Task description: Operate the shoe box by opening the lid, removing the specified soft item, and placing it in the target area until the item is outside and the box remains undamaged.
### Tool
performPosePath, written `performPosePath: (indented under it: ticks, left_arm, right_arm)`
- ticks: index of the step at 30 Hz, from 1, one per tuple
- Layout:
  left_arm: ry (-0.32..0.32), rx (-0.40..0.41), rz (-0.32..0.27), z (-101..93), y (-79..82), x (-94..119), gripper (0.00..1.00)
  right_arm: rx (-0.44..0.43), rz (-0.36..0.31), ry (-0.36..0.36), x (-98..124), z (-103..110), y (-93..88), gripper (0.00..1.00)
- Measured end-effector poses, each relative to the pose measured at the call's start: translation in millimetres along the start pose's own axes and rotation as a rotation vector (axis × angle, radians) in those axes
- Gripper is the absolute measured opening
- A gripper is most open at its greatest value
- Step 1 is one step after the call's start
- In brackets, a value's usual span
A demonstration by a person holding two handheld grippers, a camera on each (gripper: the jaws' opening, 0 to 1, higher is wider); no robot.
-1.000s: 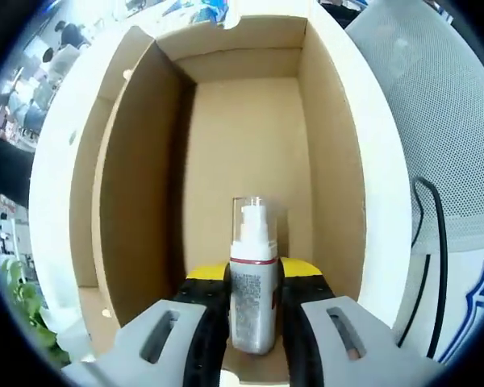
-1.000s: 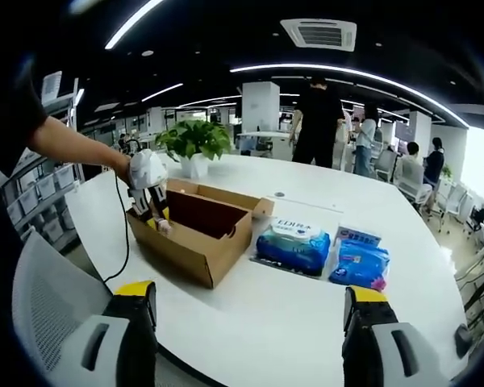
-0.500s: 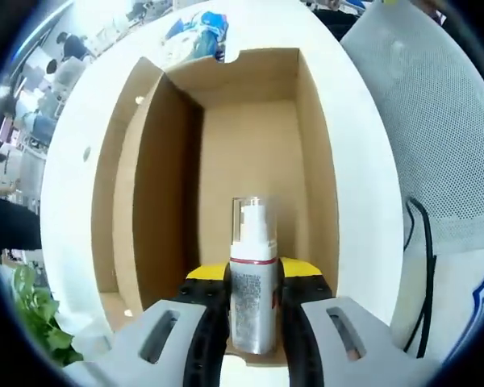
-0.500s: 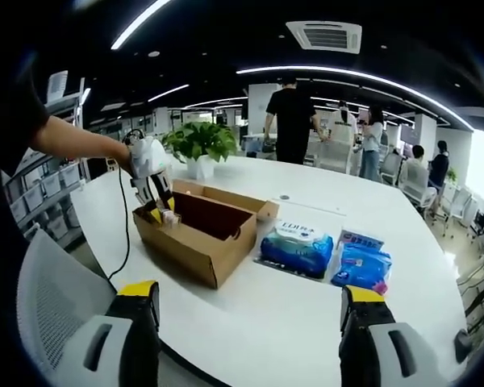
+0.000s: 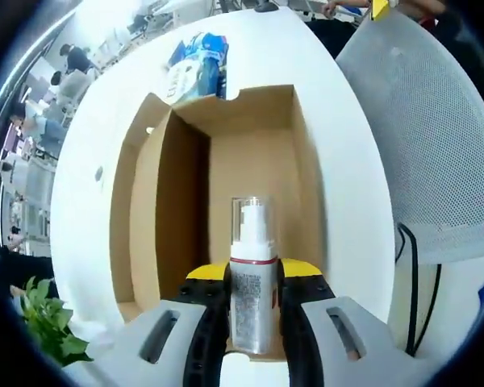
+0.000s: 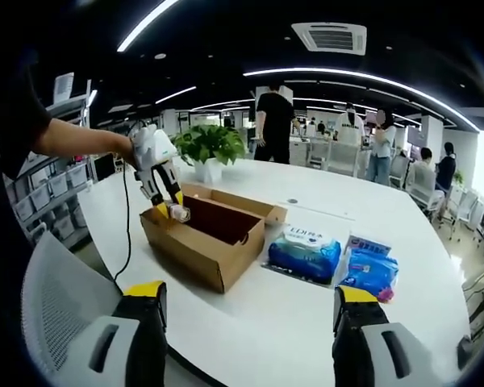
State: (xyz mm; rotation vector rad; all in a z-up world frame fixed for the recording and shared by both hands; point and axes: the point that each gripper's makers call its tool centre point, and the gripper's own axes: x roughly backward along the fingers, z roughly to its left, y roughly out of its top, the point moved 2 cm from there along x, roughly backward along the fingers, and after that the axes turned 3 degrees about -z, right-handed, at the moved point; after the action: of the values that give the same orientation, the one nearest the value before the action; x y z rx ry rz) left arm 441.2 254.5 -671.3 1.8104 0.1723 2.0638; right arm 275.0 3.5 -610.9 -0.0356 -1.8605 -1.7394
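Tabletop (image 6: 306,322): white; my open box (image 6: 212,242) sits on it, tissue packs (image 6: 306,251) just beside.
Box: lid already open, inside looks bare in the left gripper view.
Left claw (image 5: 254,302): clenched on the spray bottle (image 5: 252,282); since a second ago I've raised it clear above the box, so the placing comes next.
Right claw (image 6: 246,310): released, nothing between its jaws, hanging well back.

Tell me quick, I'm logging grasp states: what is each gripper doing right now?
Left gripper: shut on the silver pump-spray bottle with clear cap, above the open brown cardboard box.
Right gripper: open, holding nothing.
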Motion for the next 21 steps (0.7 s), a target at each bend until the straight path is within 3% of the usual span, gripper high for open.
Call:
performPosePath:
  ticks: [21]
  left_arm:
    - [-0.035,-0.034,-0.099,-16.5,38.1,31,0.21]
  right_arm:
    - [0.049,-0.032,0.112,-11,22,12.5,0.68]
